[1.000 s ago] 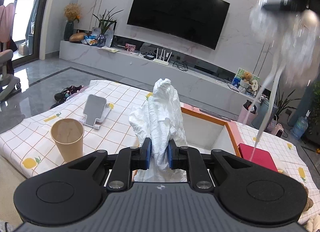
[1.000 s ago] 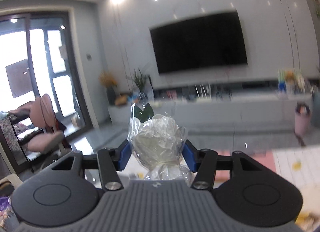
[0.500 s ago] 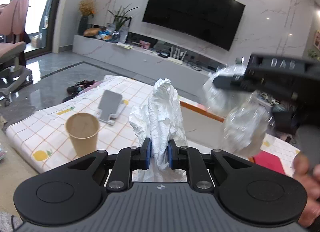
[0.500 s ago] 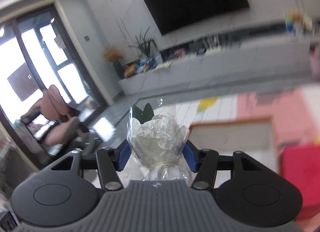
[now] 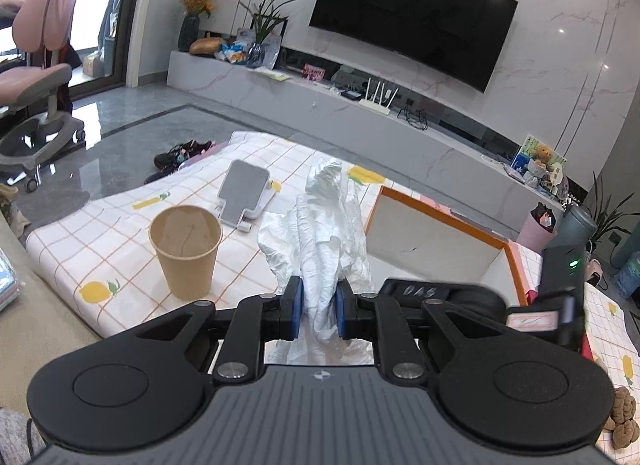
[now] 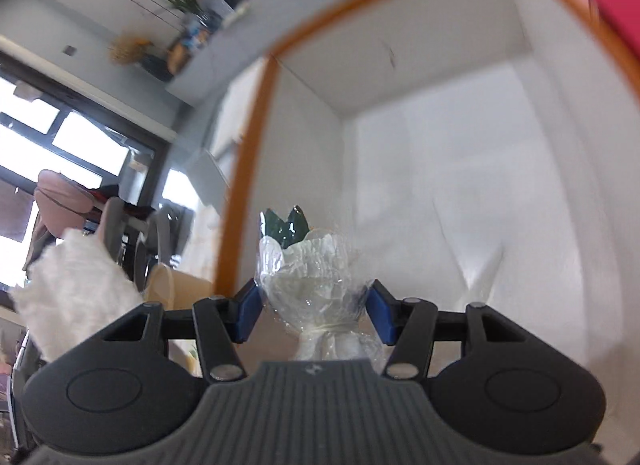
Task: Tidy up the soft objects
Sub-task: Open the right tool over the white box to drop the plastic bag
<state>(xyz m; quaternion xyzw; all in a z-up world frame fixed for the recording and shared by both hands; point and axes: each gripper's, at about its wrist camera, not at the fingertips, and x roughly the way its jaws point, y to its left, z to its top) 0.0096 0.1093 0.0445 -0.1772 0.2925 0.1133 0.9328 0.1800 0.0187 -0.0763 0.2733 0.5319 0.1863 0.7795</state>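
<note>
My left gripper (image 5: 318,307) is shut on a crumpled white cloth (image 5: 324,225), which stands up between its blue pads above the checked table cover. In the right wrist view my right gripper (image 6: 312,315) is shut on a white bundle wrapped in clear film (image 6: 310,285), with a green tip and a tie at its neck. It hangs tilted down over the inside of a white box with an orange rim (image 6: 248,145). From the left wrist view that box (image 5: 440,217) sits just right of the cloth, and the right tool's black housing (image 5: 560,285) reaches in over its near edge.
A brown paper cup (image 5: 186,249) stands left of the cloth, with a grey phone stand (image 5: 246,193) behind it. A red block (image 6: 616,5) lies past the box's far side. Small brown plush pieces (image 5: 624,417) sit at the lower right. White fluff (image 6: 76,289) shows left of the box.
The right gripper came down from high above with the wrapped bundle, rolled, and now points into the box. The left gripper kept its hold on the cloth and only turned slightly.
</note>
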